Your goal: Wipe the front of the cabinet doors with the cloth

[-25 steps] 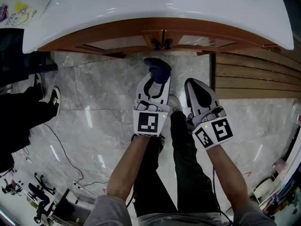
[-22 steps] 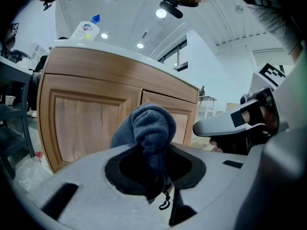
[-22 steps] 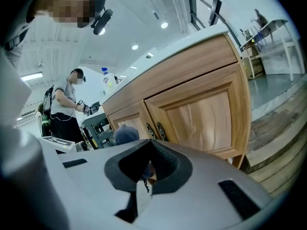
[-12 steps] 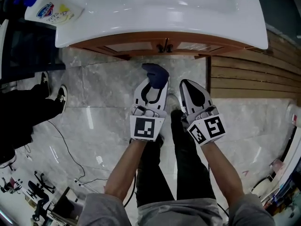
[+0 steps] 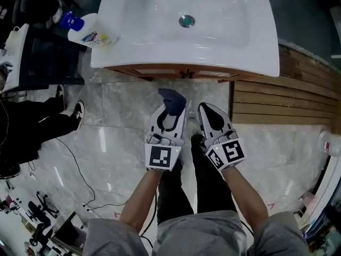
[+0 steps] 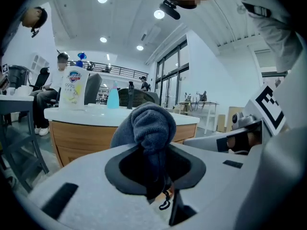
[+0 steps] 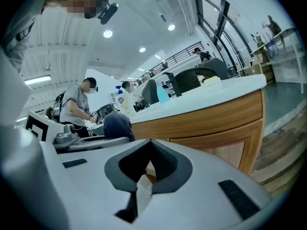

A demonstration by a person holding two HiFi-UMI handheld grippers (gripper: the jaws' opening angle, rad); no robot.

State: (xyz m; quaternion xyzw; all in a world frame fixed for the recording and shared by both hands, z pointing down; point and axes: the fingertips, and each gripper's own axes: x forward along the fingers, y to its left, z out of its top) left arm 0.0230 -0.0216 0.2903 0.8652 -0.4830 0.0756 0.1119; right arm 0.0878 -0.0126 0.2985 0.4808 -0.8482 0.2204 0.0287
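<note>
Contact with the wood is not yet made: our left tool is pinched tight on a dark blue terry cloth, and both hang well apart from the wooden cabinet doors, out in front of them over the grey marble floor. We judge the cloth is held this way, with its bunched top bulging past the tips toward the doors, so that soft pile and not hard plastic would meet the panels first. Our right tool sits just beside the left one, its jaws pressed together on nothing. It seems to us merely parked, since one cloth needs one holder. The glossy white tabletop with its sunk basin lies directly above the doors and overhangs them, which is our chief trouble. From the head view we see the fronts nearly edge-on, as a thin brown strip with two small dark knobs at the middle seam, so any dirt there cannot be judged. The two gripper views show the upper panels only, because the tools' own grey bodies cut off the rest. The cloth's tail drops into the dark hollow between the left jaws, so we cannot tell how much is gripped. A white bottle with a blue cap stands above and left of the doors, its print too small to read.
</note>
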